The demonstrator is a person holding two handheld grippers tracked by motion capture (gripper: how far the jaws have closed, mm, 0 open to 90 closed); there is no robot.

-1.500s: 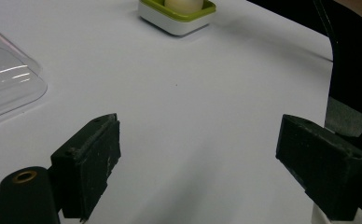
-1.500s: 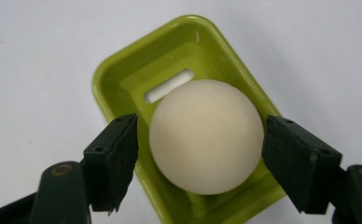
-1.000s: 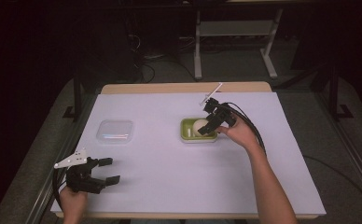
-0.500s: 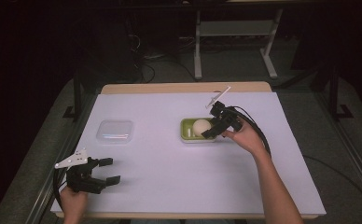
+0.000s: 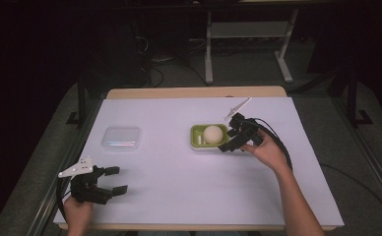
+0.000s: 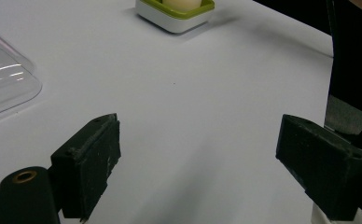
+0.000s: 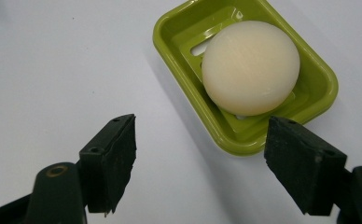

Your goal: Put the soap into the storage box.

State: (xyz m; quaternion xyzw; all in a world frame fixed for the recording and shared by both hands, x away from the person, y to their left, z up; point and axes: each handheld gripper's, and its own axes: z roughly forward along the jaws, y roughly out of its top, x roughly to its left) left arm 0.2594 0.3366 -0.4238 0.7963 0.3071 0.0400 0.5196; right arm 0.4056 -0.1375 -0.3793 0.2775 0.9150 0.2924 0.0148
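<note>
A round, cream-coloured bar of soap [image 7: 250,67] sits in a green soap dish [image 7: 174,28] near the middle of the white-covered table [image 5: 189,196], resting on the dish's slotted floor, which likely lets water drain away beneath it. In the right gripper view, the soap lies ahead of the right gripper [image 7: 202,163] and off toward one jaw; that jaw hangs just short of the dish's near rim, the other over bare tabletop beside it. The jaws are spread wide and hold nothing, a stance that suggests the soap rests free in the dish with no grip on it. From the high view, the right gripper [image 5: 232,142] hovers just beside the dish's right edge, angled down in the person's right hand [image 5: 268,152]. A clear plastic lid [image 5: 121,137] lies flat well to the left of the dish, apparently its cover, set within easy reach of the other hand. The left gripper [image 5: 116,179] waits at the table's near left corner, its jaws likewise wide apart and empty, pointed across open tabletop between lid and dish.
</note>
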